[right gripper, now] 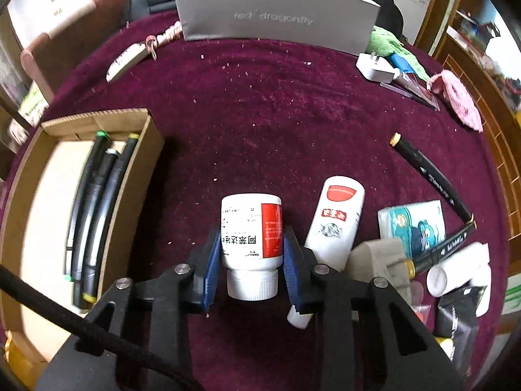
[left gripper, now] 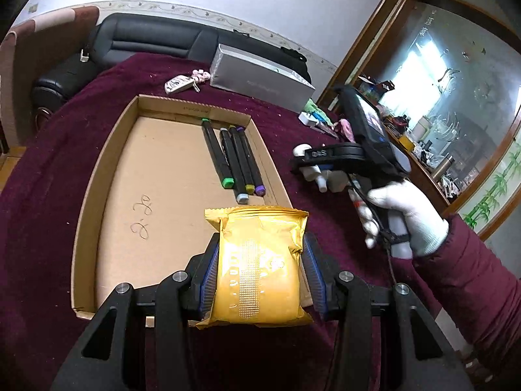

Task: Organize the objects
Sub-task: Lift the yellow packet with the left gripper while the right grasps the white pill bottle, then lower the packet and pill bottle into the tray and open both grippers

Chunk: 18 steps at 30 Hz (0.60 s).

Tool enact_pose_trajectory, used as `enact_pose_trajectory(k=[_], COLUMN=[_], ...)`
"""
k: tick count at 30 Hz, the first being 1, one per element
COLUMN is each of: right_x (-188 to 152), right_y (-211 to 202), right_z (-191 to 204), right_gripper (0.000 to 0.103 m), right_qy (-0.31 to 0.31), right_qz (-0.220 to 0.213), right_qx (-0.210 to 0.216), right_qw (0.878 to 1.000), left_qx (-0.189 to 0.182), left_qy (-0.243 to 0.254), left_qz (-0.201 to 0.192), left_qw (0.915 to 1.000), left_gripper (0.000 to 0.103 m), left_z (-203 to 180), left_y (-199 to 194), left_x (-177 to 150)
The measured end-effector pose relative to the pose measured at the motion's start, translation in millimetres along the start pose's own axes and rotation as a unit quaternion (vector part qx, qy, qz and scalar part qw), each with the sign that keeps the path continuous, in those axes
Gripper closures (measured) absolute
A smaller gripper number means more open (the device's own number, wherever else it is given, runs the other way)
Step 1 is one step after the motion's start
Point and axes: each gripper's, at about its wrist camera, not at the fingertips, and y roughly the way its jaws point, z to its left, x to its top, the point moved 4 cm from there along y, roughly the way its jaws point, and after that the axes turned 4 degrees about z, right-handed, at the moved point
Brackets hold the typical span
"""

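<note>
My left gripper (left gripper: 259, 260) is shut on a gold foil snack packet (left gripper: 257, 267), held over the near right corner of a shallow cardboard tray (left gripper: 97, 176). Several black markers (left gripper: 234, 159) with coloured caps lie along the tray's right side. My right gripper (right gripper: 250, 257) is shut on a white medicine bottle (right gripper: 251, 234) with a red label, cap toward the camera, above the maroon cloth. The right gripper also shows in the left wrist view (left gripper: 312, 163), to the right of the tray. The tray with markers (right gripper: 94, 195) shows at left in the right wrist view.
On the cloth to the right lie a white tube (right gripper: 335, 221), a tissue pack (right gripper: 413, 224), two loose markers (right gripper: 429, 176), a white roll (right gripper: 456, 273) and a black pouch (right gripper: 456, 322). A grey box (right gripper: 276, 16), a key fob (right gripper: 127, 62), a charger (right gripper: 374, 68) and pink cloth (right gripper: 459, 97) lie at the back.
</note>
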Motion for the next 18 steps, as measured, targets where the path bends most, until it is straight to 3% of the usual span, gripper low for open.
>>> enact_pose_trajectory(k=[9, 13, 18], right_x=[-10, -6, 9], right_y=[-49, -71, -65], right_z=[2, 30, 73], right_gripper=[0.071, 0.071, 0.07], right_qy=[0.038, 0.045, 0.061], right_qz=[-0.016, -0.014, 0.011], right_qx=[0.122, 0.2, 0.267], right_qw=[0.992, 0.979, 0.962], left_qx=[0.026, 0.063, 0.086], left_qy=[0.027, 0.043, 0.031], left_qz=[-0.033, -0.047, -0.029], left_qw=[0.9987, 0.996, 0.9954], left_gripper=[0.061, 0.061, 0.061], left_z=[-8, 2, 37], left_y=[-31, -29, 0], left_x=[26, 61, 105])
